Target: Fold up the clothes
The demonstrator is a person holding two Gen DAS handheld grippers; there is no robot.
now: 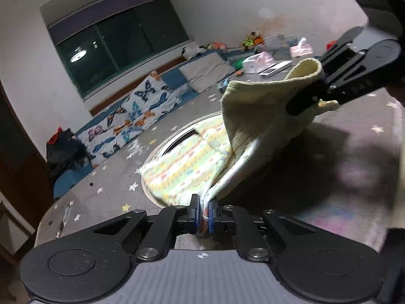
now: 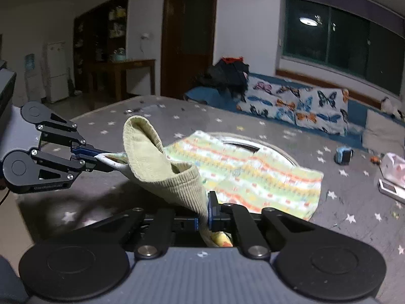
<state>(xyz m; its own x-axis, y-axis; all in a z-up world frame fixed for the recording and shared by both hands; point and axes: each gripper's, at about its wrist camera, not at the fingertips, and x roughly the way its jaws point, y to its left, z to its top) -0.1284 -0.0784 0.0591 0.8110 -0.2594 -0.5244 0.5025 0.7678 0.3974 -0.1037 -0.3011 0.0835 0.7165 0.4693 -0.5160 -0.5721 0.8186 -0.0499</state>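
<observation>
1. I had the left gripper (image 1: 203,212) pinched shut on the white edge of the garment (image 1: 192,162), its blue pads squeezing the fabric between them.
2. In the right wrist view, I saw that same left gripper (image 2: 97,158) reaching in from the left side, its fingers clamped on the cloth's hem.
3. My right gripper (image 2: 203,214) was closed on the ribbed, pale-green band of the garment (image 2: 243,174), the band draping down between its pads.
4. From the left wrist view, the right gripper (image 1: 317,93) came in from the upper right, holding the ribbed band lifted above the round basket (image 1: 174,139).
5. The garment, a small piece striped in yellow, green and orange, hung stretched between my two grippers, with its loose part sagging over the round basket (image 2: 276,149).
6. The basket sat on a grey star-print sheet (image 1: 121,177), and the garment's far corner lay on that sheet beside the basket.
7. Beyond the basket, a butterfly-print cushion (image 1: 131,116) lay along the wall under the window (image 1: 119,40).
8. A dark bundle of clothes (image 2: 227,76) sat at the cushion's end, further from the basket.
</observation>
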